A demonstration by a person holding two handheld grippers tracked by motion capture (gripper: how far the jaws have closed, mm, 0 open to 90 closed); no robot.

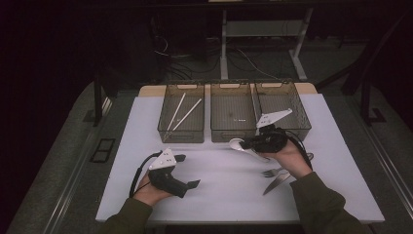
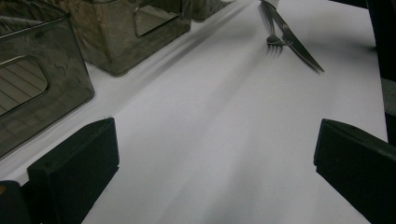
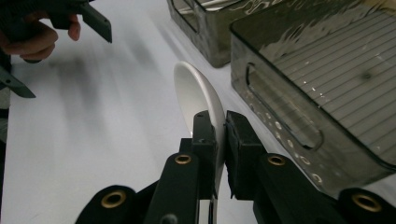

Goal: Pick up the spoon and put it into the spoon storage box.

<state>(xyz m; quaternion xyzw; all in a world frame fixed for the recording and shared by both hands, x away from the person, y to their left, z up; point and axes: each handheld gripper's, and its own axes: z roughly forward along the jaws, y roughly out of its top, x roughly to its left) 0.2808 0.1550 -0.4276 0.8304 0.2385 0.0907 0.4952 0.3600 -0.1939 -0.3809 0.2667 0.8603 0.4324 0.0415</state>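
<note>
Between the right claw's [image 3: 220, 140] pads: white spoon [image 3: 196, 95].

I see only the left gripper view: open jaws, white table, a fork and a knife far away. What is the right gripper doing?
Observer: The right gripper is shut on a white spoon.
Operator: Is the spoon near a bin?
Observer: Yes, just in front of the middle bin, on the person's side.
Operator: Is any bin already filled?
Observer: The left bin holds white chopsticks.
</note>
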